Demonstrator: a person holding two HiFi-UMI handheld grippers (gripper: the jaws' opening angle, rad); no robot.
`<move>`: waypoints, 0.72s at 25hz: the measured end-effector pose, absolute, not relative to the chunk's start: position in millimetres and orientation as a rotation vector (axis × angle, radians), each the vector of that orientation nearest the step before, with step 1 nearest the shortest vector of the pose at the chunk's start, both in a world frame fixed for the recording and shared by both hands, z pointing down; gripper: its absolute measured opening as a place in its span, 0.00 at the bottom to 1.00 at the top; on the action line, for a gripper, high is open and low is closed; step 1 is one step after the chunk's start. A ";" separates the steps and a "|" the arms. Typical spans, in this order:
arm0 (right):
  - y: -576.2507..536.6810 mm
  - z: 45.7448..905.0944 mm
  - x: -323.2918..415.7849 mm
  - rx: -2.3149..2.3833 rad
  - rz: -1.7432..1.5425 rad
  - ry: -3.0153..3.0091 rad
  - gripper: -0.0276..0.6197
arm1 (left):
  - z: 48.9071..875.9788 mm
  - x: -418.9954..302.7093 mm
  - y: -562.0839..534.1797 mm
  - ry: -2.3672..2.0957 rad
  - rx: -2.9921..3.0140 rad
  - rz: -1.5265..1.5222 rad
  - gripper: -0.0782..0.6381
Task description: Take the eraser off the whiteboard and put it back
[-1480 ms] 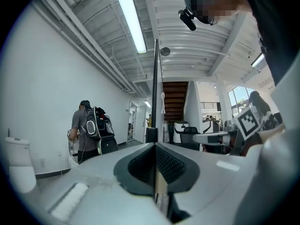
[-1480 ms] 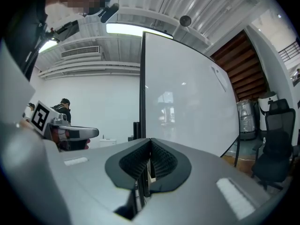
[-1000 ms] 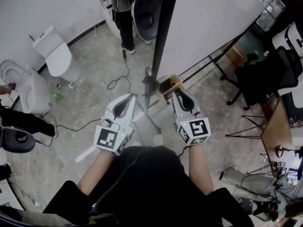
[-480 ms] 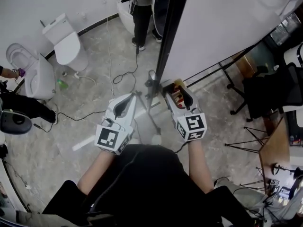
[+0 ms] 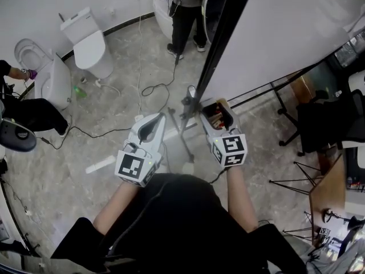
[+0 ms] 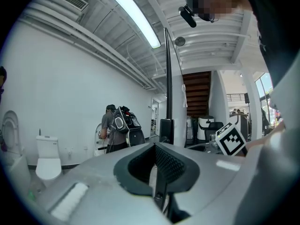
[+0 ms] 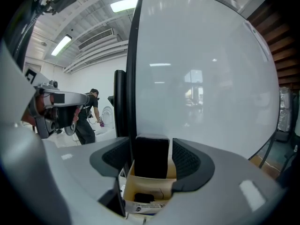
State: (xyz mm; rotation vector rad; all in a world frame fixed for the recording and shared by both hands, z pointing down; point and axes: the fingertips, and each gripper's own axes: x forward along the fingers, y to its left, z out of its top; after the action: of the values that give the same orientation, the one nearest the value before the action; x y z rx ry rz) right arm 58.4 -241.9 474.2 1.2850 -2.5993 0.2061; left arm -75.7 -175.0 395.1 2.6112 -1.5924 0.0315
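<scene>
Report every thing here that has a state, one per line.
left gripper: shut, nothing between its jaws.
right gripper: shut on the eraser.
eraser: upright, off the whiteboard, over the cardboard box.
cardboard box: open at the top.
whiteboard: upright, nothing written on it.
toilet: lid down.
ceiling light: on.

— Head camera looked steeply down on the left gripper point(image 5: 158, 117) and right gripper point(image 5: 219, 108), whiteboard point(image 5: 296, 33) edge-on ahead!
— Left's camera faced low toward the far toilet point(image 6: 47, 156); right's sat close against the board. All three caught its black frame point(image 7: 132, 69).
</scene>
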 end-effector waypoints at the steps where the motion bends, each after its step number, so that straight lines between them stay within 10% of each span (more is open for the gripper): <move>1: -243.6 474.8 57.6 1.286 0.204 -2.595 0.50 | 394.7 -77.8 -174.4 -1.600 2.605 0.031 0.12; 18: -255.4 495.4 52.1 1.294 0.231 -2.515 0.46 | 396.8 -106.3 -170.8 -1.671 2.558 0.037 0.12</move>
State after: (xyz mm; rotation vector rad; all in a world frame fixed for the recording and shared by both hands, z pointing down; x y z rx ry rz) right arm 52.1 -255.4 495.4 1.2935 -2.5152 0.2313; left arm -106.3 -170.8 396.8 2.5584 -1.6709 0.0370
